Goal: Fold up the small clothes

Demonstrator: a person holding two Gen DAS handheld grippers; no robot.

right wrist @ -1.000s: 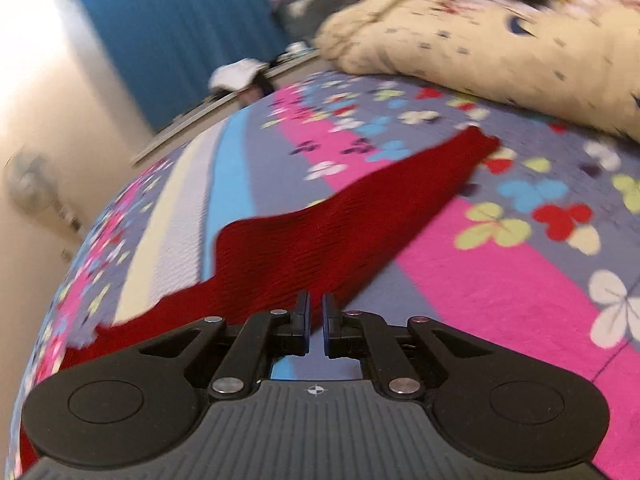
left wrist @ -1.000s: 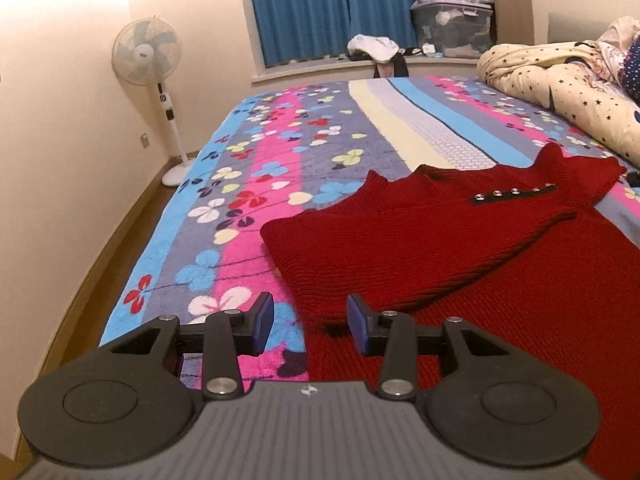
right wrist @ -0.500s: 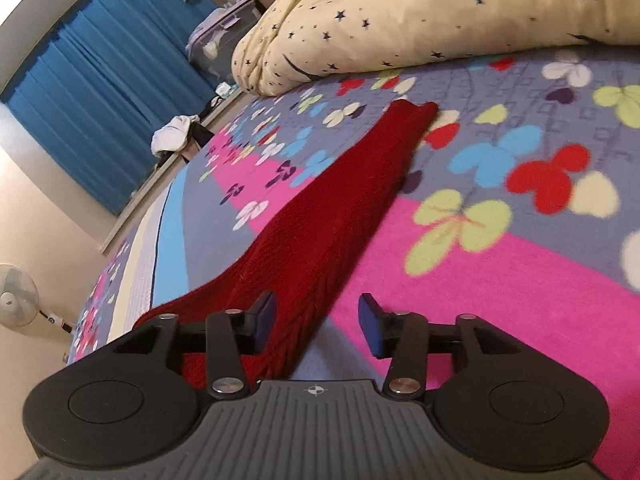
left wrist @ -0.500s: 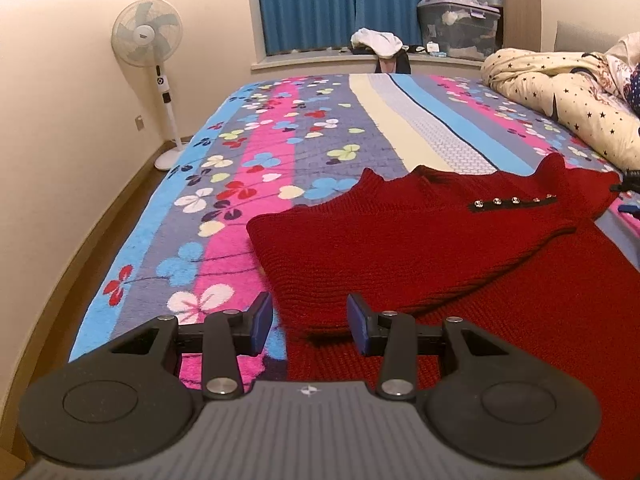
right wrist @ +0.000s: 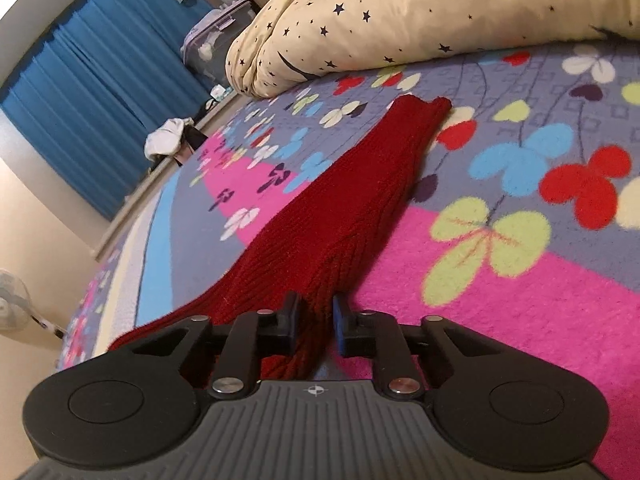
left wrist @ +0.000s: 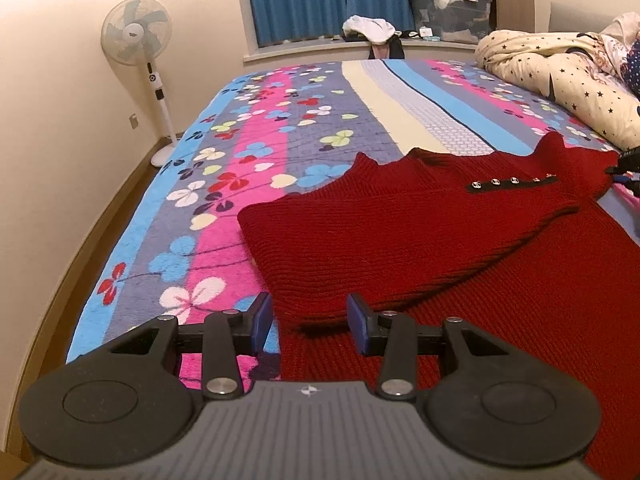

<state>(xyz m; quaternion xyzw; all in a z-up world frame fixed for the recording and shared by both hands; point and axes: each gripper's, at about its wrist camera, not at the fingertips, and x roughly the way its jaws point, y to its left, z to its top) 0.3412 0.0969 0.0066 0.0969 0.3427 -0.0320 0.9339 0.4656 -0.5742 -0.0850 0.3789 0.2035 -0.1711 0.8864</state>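
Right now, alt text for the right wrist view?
The right hand-held gripper is closing on the base of a red knit sweater's sleeve, which stretches away across a flowered bedspread toward a star-print duvet.

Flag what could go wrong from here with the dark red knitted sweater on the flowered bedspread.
1. The right gripper is closing on a bunched part of the dark red knitted sweater where its long sleeve begins; lifting could trail the sleeve or catch several layers.
2. The left gripper stands open at the folded left edge, gripping nothing, so a pull from the right may drag that fold askew.
3. The star-print quilt lies just beyond the cuff and could snag it.
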